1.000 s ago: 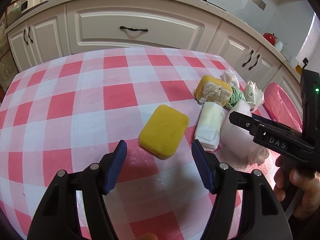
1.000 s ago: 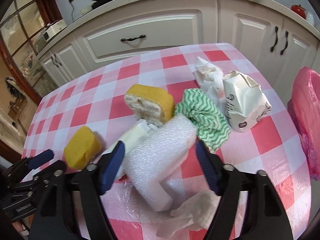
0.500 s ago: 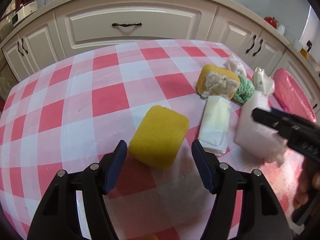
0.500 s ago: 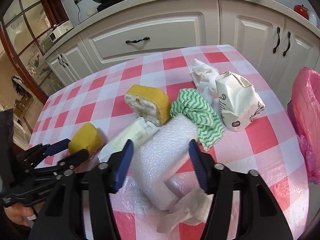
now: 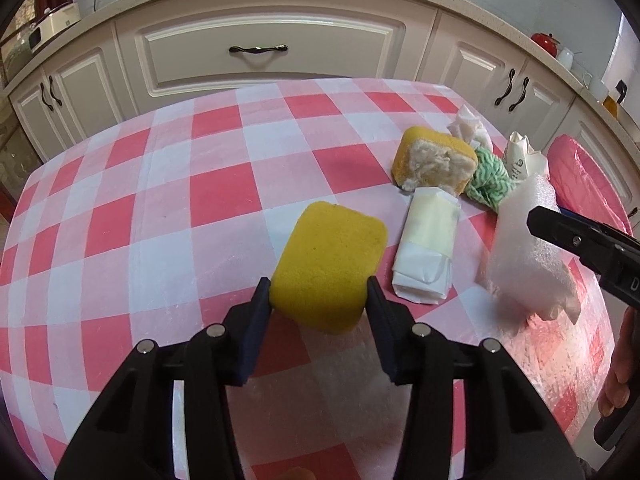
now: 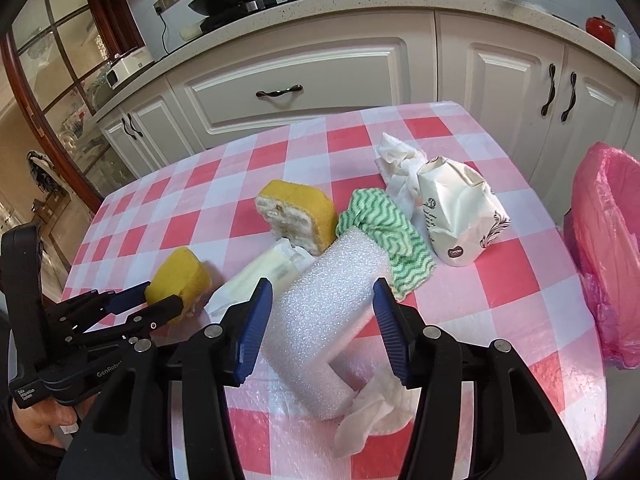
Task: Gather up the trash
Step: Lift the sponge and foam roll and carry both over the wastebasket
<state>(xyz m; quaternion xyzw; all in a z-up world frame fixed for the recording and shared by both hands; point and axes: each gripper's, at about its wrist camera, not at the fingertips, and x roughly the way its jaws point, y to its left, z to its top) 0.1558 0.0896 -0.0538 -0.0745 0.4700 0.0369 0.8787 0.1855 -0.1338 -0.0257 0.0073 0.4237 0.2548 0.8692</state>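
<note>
My left gripper (image 5: 318, 294) is shut on a yellow sponge (image 5: 330, 266), its near end between the blue pads; the sponge also shows in the right wrist view (image 6: 180, 276). My right gripper (image 6: 322, 292) has closed on a white foam roll (image 6: 328, 320), both pads touching its sides. The roll also shows in the left wrist view (image 5: 528, 256). A crumpled tissue (image 6: 372, 412) lies at the roll's near end.
On the checked table (image 5: 160, 208) lie a torn yellow sponge (image 6: 296, 214), a folded white packet (image 5: 426, 248), a green zigzag cloth (image 6: 384, 232), a white paper bag (image 6: 460, 216) and crumpled tissue (image 6: 398, 160). A pink-lined bin (image 6: 608, 248) stands off the table's right edge.
My left gripper moved forward and closed on the yellow sponge. My right gripper narrowed onto the foam roll.
</note>
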